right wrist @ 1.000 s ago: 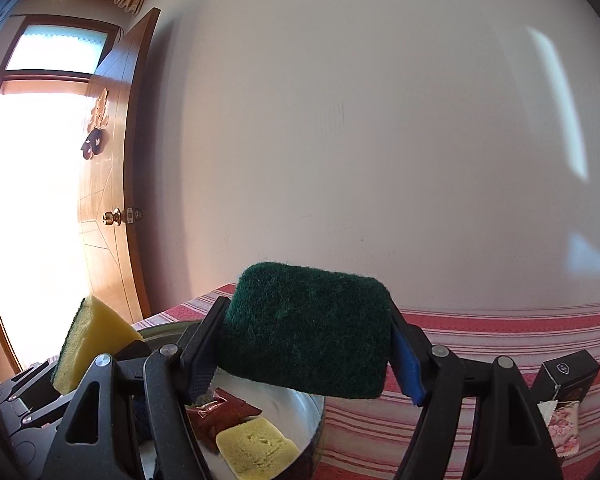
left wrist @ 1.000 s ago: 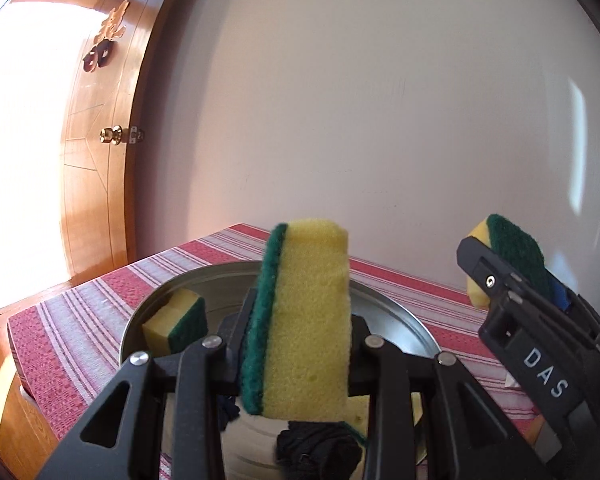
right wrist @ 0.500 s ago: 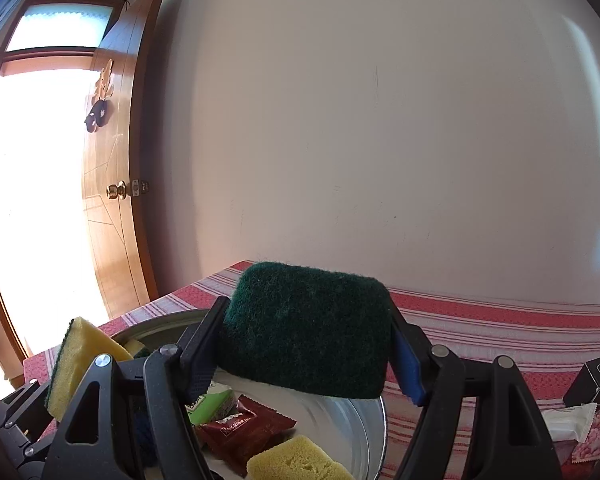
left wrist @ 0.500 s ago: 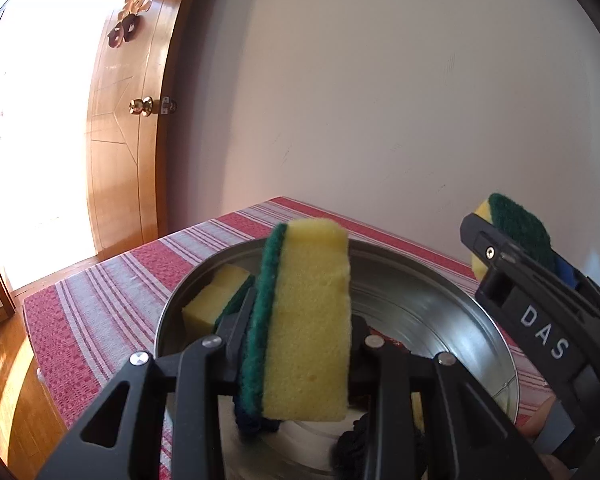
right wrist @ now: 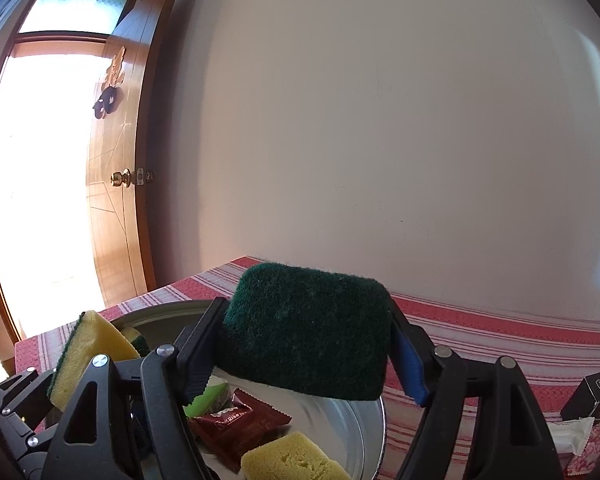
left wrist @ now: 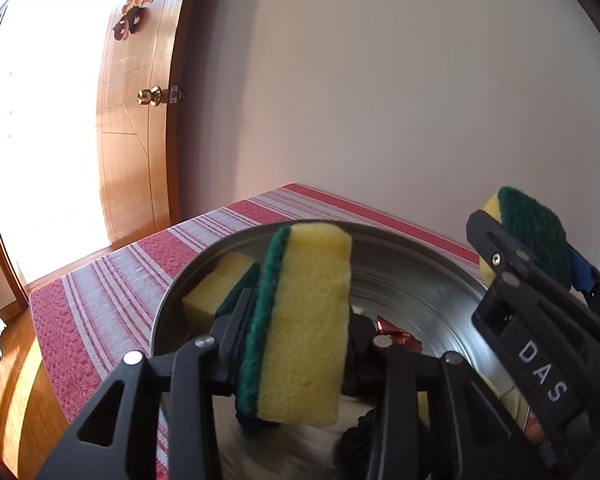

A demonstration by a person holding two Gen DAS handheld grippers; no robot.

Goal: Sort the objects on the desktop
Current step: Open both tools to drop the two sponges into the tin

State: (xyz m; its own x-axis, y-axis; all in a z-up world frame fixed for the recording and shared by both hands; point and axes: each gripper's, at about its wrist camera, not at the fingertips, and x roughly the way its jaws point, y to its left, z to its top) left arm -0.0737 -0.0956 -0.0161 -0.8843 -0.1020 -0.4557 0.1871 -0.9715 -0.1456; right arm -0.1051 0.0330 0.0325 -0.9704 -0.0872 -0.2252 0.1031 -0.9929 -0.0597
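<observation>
White capitals "DAS" stand on the black arm of the right claw [left wrist: 528, 256], seen from the left wrist view and running down its side. In the right wrist view a dark red snack packet [right wrist: 236, 424] in the metal bowl [right wrist: 374, 424] carries pale lettering that looks like "Kiss", though the rest is too small to read. A small black box [right wrist: 592, 394] on the desk bears a white emblem, unreadable

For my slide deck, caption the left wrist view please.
Left gripper opening around an upright yellow-green sponge over the metal basin.
</observation>
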